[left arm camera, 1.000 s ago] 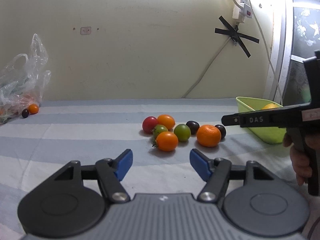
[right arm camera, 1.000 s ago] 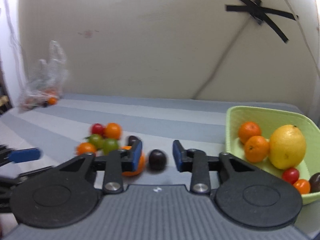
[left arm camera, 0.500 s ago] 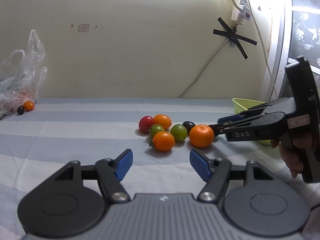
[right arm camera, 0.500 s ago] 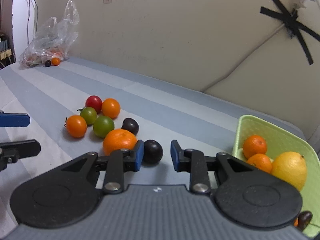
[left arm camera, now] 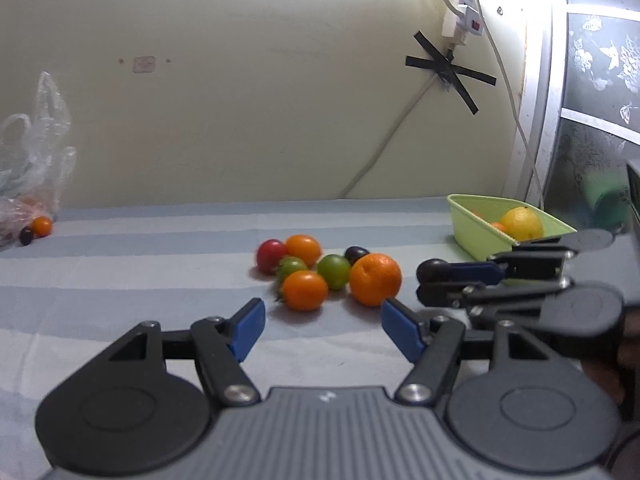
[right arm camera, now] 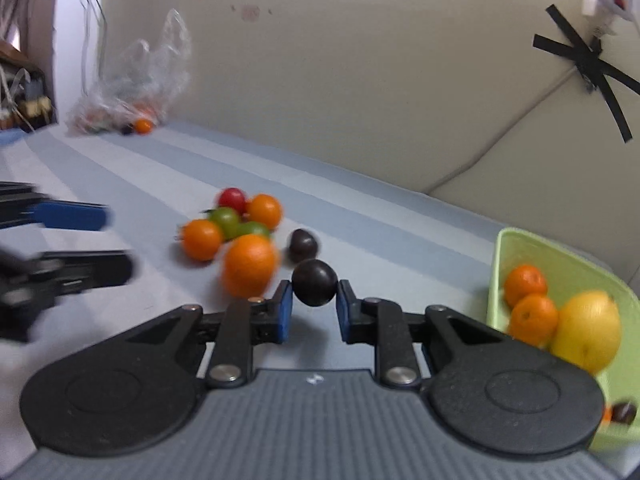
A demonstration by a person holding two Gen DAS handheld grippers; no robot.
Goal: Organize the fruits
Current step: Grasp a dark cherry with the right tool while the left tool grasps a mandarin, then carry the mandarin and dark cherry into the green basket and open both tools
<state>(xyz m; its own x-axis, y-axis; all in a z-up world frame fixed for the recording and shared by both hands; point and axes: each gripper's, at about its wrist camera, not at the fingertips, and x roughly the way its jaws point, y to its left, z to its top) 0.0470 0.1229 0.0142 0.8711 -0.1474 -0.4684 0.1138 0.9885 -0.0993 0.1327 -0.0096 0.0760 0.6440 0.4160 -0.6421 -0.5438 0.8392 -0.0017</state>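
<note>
The right claw [right arm camera: 314, 307] is clamped on a dark tomato [right arm camera: 314, 282], held just above the striped worktop [right arm camera: 360, 216]. The left claw [left arm camera: 322, 330] stands apart and empty, facing the loose cluster: a mandarin [left arm camera: 375, 278], orange, green and red tomatoes. The green basket [right arm camera: 520, 248], holding a lemon [right arm camera: 588, 330] and mandarins, sits to the right; a plastic bag [right arm camera: 136, 80] lies by the far wall.

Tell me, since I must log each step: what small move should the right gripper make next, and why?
Probably lift: the right gripper has its pads on the dark tomato, so raising it and carrying it toward the green basket, which already holds fruit, seems next.
</note>
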